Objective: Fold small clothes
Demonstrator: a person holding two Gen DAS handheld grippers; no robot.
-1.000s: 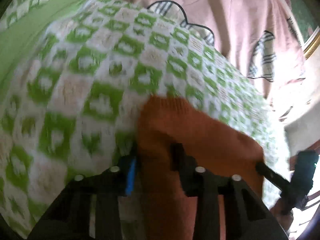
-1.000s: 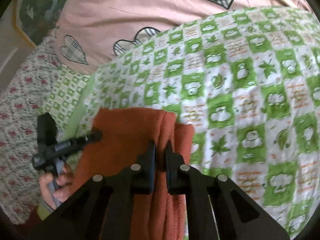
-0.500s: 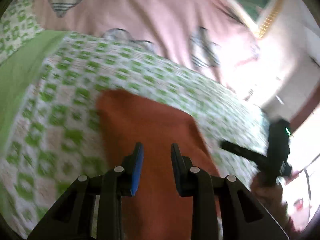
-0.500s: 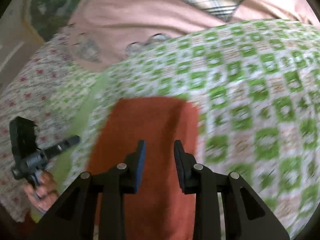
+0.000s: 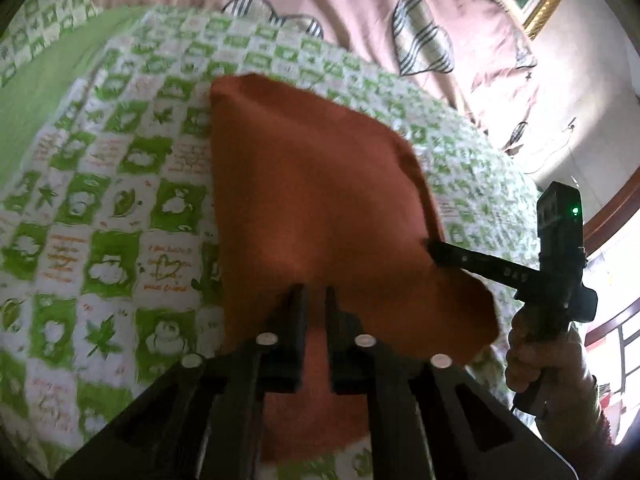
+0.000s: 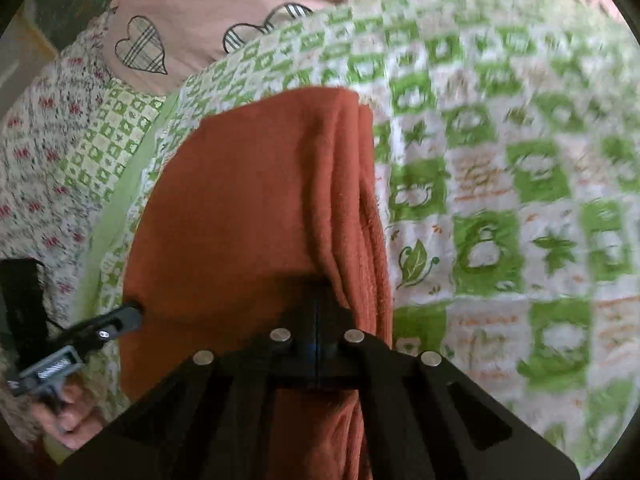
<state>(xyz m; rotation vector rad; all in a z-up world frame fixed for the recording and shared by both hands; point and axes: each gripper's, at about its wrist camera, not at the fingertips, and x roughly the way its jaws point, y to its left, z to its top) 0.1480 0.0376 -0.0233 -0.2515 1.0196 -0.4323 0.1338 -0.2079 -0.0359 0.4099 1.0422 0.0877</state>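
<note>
Now both claws grip the near edge of the orange cloth [image 5: 312, 200]: the left claw [image 5: 314, 300] has just closed on its middle, the right claw [image 6: 316, 308] on its 3 o'clock folded side, and the long axis runs toward 12 o'clock.

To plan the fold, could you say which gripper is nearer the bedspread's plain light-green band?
Left. Both have just closed on the rust knitted garment: the left gripper at its edge beside the band, the right gripper at the opposite edge.

The green and white bedcover [image 5: 120, 208] has small orange handwriting in its white squares. The words are too blurry and tiny to read.
</note>
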